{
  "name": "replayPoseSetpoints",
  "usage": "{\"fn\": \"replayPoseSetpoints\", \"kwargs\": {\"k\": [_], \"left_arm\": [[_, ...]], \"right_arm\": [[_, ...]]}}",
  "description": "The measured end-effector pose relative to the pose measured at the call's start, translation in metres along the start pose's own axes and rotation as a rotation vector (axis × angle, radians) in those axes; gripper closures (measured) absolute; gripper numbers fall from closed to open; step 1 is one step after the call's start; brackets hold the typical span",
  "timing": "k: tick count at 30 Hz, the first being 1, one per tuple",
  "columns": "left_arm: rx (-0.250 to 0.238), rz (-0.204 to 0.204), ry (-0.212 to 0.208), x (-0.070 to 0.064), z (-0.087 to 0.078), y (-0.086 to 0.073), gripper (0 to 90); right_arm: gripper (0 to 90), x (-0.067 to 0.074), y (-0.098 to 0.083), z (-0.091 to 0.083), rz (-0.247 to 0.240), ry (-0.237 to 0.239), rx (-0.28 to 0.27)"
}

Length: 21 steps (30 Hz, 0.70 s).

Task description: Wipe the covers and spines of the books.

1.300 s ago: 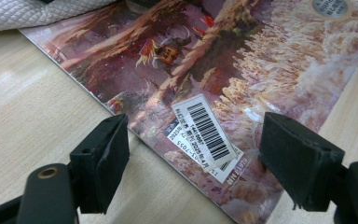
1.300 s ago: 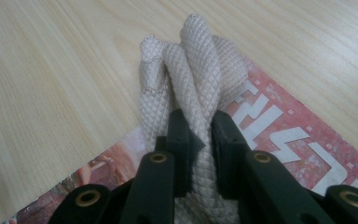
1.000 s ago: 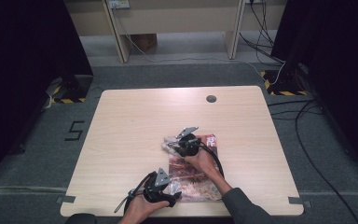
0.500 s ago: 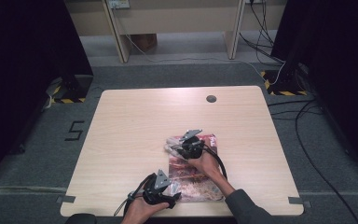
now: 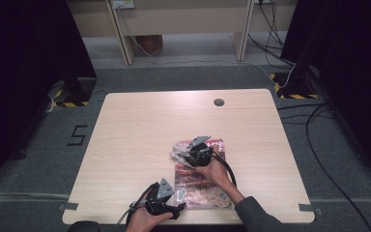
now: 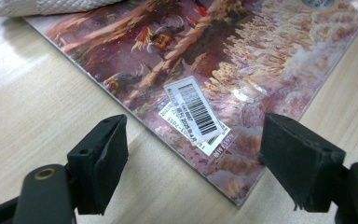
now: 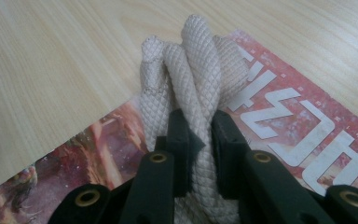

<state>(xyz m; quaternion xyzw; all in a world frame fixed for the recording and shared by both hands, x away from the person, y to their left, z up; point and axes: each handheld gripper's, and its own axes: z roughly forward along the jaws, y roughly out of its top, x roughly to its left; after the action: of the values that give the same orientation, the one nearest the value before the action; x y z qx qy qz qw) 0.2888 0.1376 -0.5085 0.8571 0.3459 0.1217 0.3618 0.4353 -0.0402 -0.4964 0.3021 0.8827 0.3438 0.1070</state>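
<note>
my right gripper (image 7: 196,135) is clamped on a bundle of white braided rope (image 7: 191,70) over the far left corner of the magazine (image 5: 200,179). the rope looks soft, light and floppy, so i'd grip several strands together. my left gripper (image 6: 193,154) stands wide open at the magazine's near corner.

both forearms enter from the table's near edge. the left gripper (image 5: 176,209) sits low by that edge, jaws spread wide and gripping nothing. the right gripper (image 5: 183,154), farther in toward the table's middle, has its jaws clamped tight.
</note>
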Motion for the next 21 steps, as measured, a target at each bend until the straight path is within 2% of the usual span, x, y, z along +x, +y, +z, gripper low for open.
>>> {"fn": "replayPoseSetpoints", "kwargs": {"k": [3,6,8,10,12,17,21], "left_arm": [[0.003,0.005,-0.002,-0.001,0.000,0.000,23.1],[0.006,0.007,-0.004,-0.002,-0.001,0.000,23.1],[0.009,0.014,-0.013,-0.003,-0.002,0.000,22.9],[0.029,0.030,-0.022,-0.004,-0.001,-0.001,21.7],[0.044,0.041,-0.023,-0.005,0.002,-0.001,21.5],[0.041,0.044,-0.025,-0.006,0.001,0.000,21.1],[0.042,0.041,-0.023,-0.006,0.002,0.000,21.6]], "right_arm": [[79.8,0.008,-0.002,-0.001,-0.014,0.039,0.003],[79.6,0.013,-0.002,-0.002,-0.040,0.032,0.011],[79.5,0.011,-0.002,-0.002,-0.028,0.039,0.006],[79.5,0.008,-0.003,-0.004,-0.029,0.008,0.009],[79.5,0.002,-0.005,-0.005,-0.011,-0.004,0.007],[79.5,-0.011,-0.010,-0.011,0.021,-0.038,0.007],[79.7,-0.010,-0.011,-0.012,0.023,-0.034,0.006]]}}
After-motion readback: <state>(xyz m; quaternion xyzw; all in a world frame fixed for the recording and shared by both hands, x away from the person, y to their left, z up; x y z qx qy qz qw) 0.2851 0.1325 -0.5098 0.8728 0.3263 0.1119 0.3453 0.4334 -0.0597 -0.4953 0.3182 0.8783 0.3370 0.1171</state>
